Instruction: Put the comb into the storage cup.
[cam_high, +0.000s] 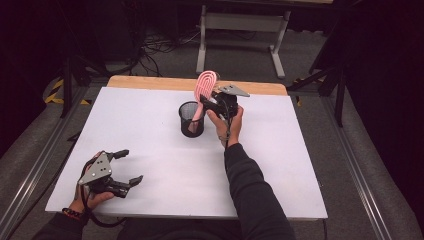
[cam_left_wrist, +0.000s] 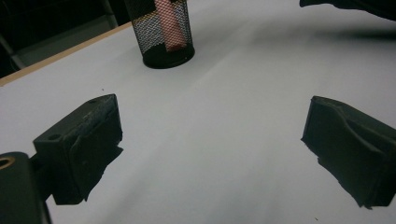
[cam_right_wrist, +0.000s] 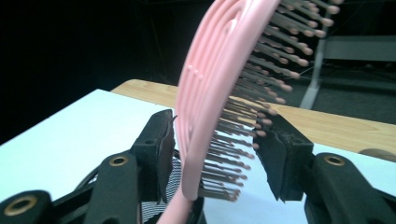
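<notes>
R. gripper (cam_high: 210, 101): jaws flank the pink hairbrush (cam_high: 205, 86), one at its back, one at the bristle tips, barely touching; a true grip can't be told. Brush handle stands in the black mesh cup (cam_high: 191, 120), mid-table (cam_high: 280, 165). L. gripper (cam_high: 122, 167): released, near front-left corner.

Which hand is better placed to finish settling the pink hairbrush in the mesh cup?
Right. The right gripper already straddles the hairbrush, whose handle stands in the mesh cup. The left gripper rests open near the table's front edge, well away from the cup.
</notes>
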